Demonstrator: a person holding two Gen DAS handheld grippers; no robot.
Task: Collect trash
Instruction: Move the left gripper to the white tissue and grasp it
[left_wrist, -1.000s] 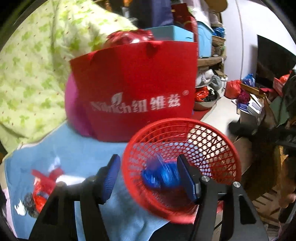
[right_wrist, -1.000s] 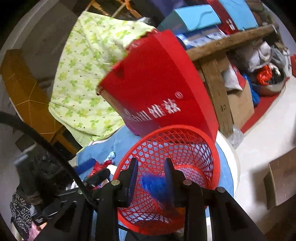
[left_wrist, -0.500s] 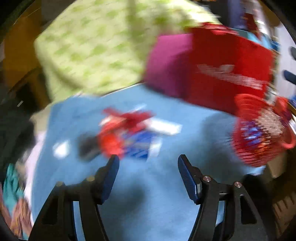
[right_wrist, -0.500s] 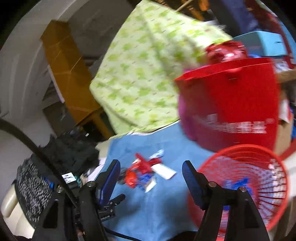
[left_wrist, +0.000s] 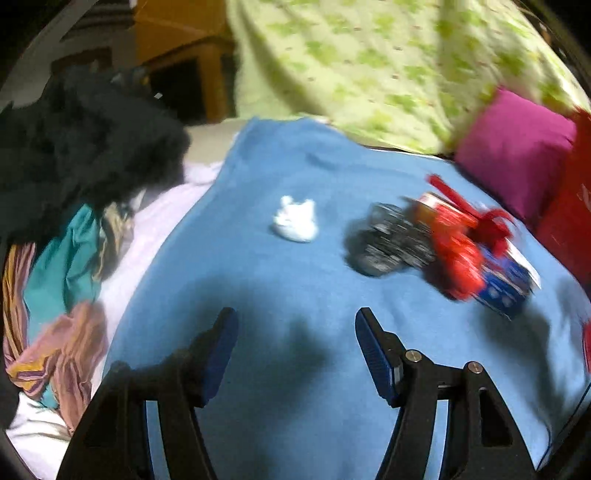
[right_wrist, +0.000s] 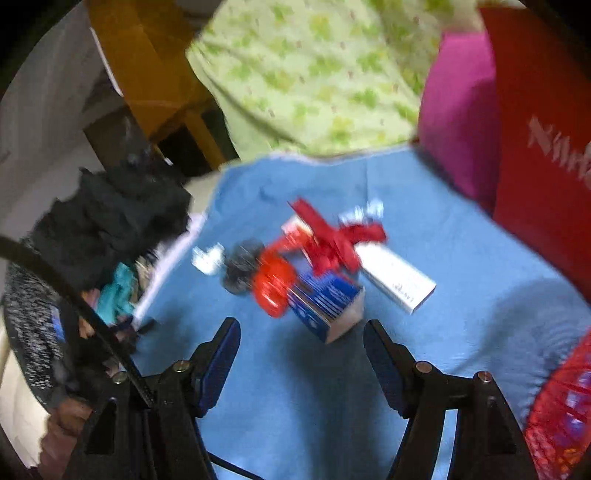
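Observation:
Trash lies in a heap on the blue cloth (left_wrist: 280, 288). It holds a white crumpled paper (left_wrist: 295, 221), a black crumpled wrapper (left_wrist: 388, 240), a red wrapper (left_wrist: 458, 258), a red ribbon (right_wrist: 332, 236), a blue box (right_wrist: 325, 306) and a white box (right_wrist: 399, 280). My left gripper (left_wrist: 295, 332) hangs open over bare cloth, below the white paper. My right gripper (right_wrist: 301, 339) is open too, just short of the blue box, with nothing between its fingers. The red mesh basket (right_wrist: 561, 417) shows at the right wrist view's lower right edge.
A red bag (right_wrist: 546, 147) and a pink cushion (right_wrist: 458, 122) stand at the right behind the heap. A green patterned cloth (left_wrist: 388, 66) hangs at the back. Dark clothes (left_wrist: 74, 147) and colourful fabric (left_wrist: 62, 295) pile up at the left.
Both grippers swung left, away from the red basket and over to the trash heap. The right gripper opened and left a blue wrapper in the basket.

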